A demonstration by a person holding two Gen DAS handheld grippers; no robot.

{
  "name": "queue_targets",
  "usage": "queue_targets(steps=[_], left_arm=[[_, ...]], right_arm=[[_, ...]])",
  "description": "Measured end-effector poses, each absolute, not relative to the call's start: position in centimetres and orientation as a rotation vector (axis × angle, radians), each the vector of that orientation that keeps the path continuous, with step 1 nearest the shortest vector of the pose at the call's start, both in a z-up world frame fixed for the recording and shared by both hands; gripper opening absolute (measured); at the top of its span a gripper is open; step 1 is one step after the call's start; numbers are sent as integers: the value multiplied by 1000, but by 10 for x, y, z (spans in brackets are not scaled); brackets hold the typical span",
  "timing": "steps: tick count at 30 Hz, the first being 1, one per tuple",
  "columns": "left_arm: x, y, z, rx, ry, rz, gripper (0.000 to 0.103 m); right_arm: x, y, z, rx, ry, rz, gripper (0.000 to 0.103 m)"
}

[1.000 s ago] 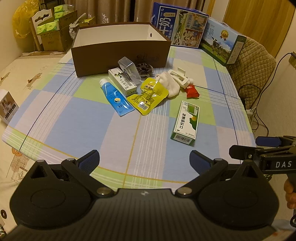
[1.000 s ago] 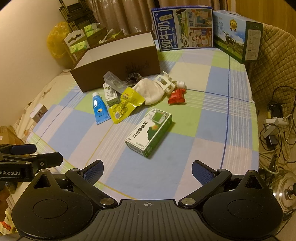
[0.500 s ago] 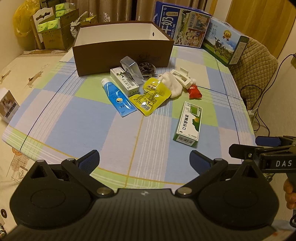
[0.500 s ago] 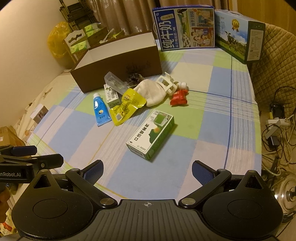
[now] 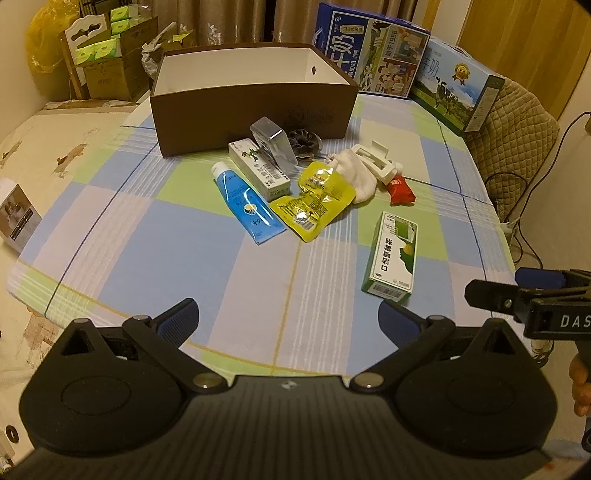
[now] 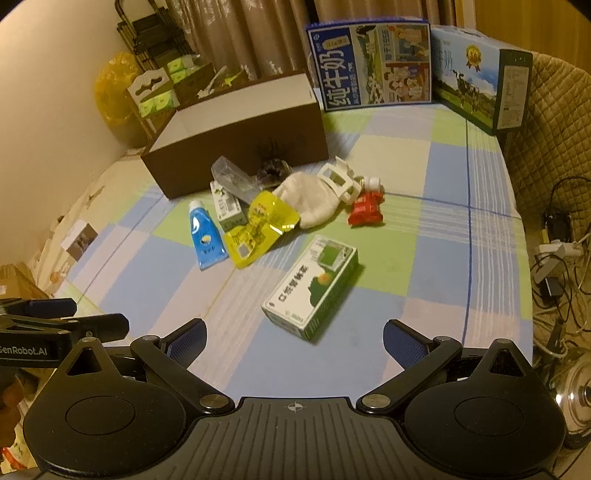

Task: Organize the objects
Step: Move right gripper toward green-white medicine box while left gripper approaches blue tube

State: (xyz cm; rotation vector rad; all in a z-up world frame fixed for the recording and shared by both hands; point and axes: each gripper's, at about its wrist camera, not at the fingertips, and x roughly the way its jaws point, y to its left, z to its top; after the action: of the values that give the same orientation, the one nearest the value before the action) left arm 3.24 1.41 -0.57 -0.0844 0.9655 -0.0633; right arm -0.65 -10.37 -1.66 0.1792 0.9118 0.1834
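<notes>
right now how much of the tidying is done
Nothing looks done: the part of the brown box interior in view is bare. Nothing in hand; both grippers open. Left: green box, tube, yellow pouches, the rest on the table.

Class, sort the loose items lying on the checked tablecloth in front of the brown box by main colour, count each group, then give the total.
Blue: 1, tube
Yellow: 1, pouch
Red: 1, packet
Green-and-white: 2, large carton, small carton
White: 2, sock, clip
Clear: 1, case
Dark: 1, scrunchie
Total: 9

A home: curtains, checked tablecloth, quilted chair.
</notes>
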Motion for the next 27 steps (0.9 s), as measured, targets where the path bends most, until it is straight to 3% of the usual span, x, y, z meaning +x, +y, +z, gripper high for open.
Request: queue_targets(steps=[10,18,19,21,27], left_arm=[[60,33,-9,-76,981,-66,102],[87,50,-16,-64,1002,-67,102],[91,52,-18,-64,1007,-68,102],[98,56,-20,-63,1014,-68,102],[120,71,-29,-50,1031,-58,102]], right_arm=[[14,-104,-20,229,864,154,100],[36,-100,-38,262,944,156,100],[40,-100,-42,262,960,138,99],[47,-99,-49,268,985,126,88],[66,-98,-69,276,1024,64,86]])
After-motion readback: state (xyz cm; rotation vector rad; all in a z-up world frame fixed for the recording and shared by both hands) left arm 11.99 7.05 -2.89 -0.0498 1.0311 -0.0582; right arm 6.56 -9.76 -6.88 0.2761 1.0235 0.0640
